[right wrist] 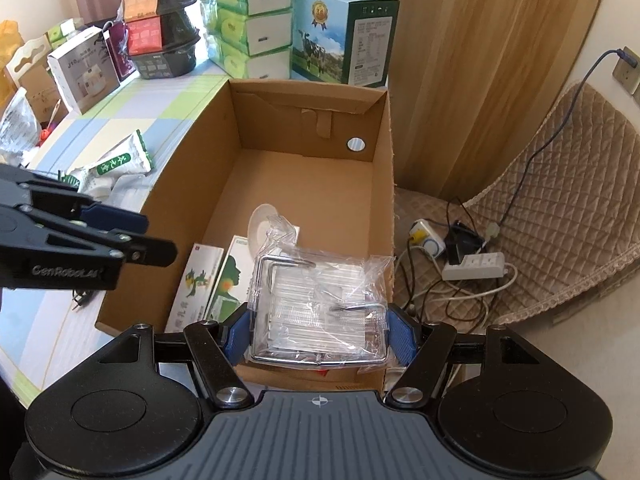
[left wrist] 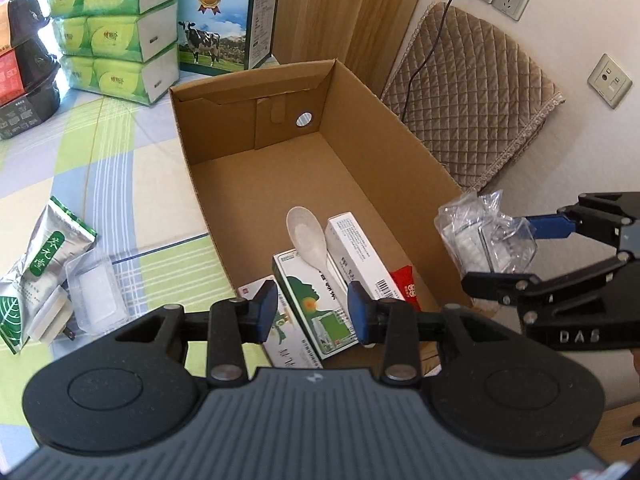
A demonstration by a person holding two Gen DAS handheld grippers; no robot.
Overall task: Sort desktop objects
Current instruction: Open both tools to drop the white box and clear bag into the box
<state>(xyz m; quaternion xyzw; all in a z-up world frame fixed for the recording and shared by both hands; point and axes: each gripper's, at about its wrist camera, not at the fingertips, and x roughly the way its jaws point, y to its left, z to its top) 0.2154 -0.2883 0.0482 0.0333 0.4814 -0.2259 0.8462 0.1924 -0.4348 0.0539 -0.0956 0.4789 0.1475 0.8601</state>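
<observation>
The right gripper (right wrist: 318,330) is clamped on a clear plastic case (right wrist: 320,304) wrapped in crinkly film, its 2 blue pads pressing the case's short sides so the long axis runs across the jaws, and it hangs above the near end of the open cardboard box (right wrist: 382,184), so the drop lies straight below. From the left camera the same case (left wrist: 486,238) sits just past the box's right wall (left wrist: 400,168), which suggests a small shift inward may be needed before letting go, though the fisheye bend makes that hard to judge. The left gripper (left wrist: 313,312) is spread apart and carries nothing, poised over the box's near edge. Inside the box lie a pale, smooth rice spoon (left wrist: 308,240), a flat green-and-white carton (left wrist: 312,304) and a white carton (left wrist: 360,256), all rigid and lying flat. Out on the checked tablecloth (left wrist: 120,160) to the left, a silvery foil tea packet (left wrist: 40,268) and a small clear blister pack (left wrist: 98,292) remain unsorted, nearer the left hand's tongs than the right's
</observation>
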